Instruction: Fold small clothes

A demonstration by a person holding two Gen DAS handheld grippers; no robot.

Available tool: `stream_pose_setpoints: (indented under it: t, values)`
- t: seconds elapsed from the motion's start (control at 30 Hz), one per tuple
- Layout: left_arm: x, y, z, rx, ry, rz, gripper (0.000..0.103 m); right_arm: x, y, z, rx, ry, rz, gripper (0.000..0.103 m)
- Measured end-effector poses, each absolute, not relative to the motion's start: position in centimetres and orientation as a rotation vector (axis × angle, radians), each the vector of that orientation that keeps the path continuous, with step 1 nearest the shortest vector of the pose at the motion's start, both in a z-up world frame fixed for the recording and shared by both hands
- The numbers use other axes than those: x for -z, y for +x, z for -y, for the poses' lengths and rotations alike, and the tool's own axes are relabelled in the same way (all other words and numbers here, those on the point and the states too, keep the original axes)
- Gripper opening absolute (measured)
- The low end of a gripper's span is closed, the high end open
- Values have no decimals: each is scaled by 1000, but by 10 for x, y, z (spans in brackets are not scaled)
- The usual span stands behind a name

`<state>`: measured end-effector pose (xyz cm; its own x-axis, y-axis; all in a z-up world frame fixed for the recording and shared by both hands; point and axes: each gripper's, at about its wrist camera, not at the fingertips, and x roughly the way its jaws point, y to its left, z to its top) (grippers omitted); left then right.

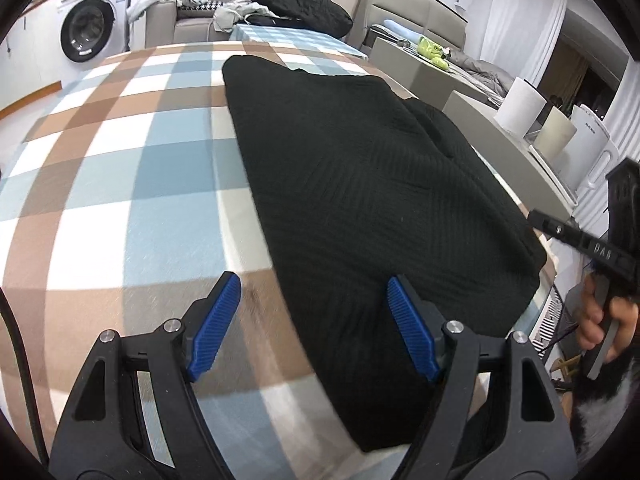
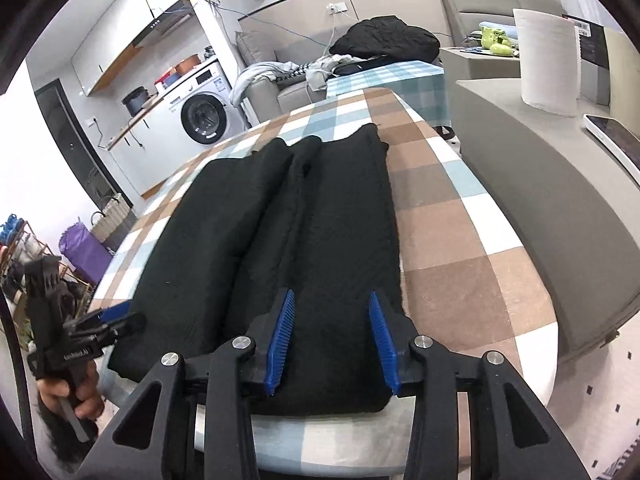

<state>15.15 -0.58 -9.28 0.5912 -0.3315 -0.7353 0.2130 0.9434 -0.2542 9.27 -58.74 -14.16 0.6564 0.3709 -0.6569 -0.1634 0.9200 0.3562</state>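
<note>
A black ribbed garment [image 1: 360, 200] lies lengthwise on the checked tablecloth [image 1: 120, 168], folded into a long strip with its sides turned in. My left gripper [image 1: 315, 284] is open and straddles the garment's near left edge, one blue pad over the cloth and one over the garment. Seen from the right wrist, the garment [image 2: 280, 220] shows a crease down its middle. My right gripper [image 2: 332, 296] hovers open over the garment's near right end, with nothing pinched between its pads. A hand [image 2: 80, 396] holds the left gripper at the table's left corner.
A grey ledge [image 2: 540, 200] runs along the table's right side with a paper roll [image 2: 548, 64] and a white-framed tablet [image 2: 612, 140]. Beyond the table are a sofa with a black clothes pile [image 1: 304, 4] and a washing machine [image 1: 88, 28]. The rounded table edge [image 2: 360, 436] is close below the grippers.
</note>
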Motion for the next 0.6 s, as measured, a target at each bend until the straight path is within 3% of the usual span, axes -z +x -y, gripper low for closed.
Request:
stream_pose_setpoints:
  t: [0.03,0.07,0.1,0.2,0.3,0.6]
  values:
    - [93,157,6,320,-160,-884,69,143,93,588,-305,273,-803,43]
    - [93,161,6,324,-173,-882,60,145,95,588,-308,271,-810,43]
    - [93,164,6,335,-191,-881,44,148,98,587,-308,268,-819,43]
    - [94,169,7,330,-202,-875,21,152,100,584,-306,251,-816,42]
    - [90,164,11,305,-138,-852,14,151,99,579,-319,230,-819,42]
    - [87,150,-17,268,-145,-839,12,155,103,567,-395,226,-853,42]
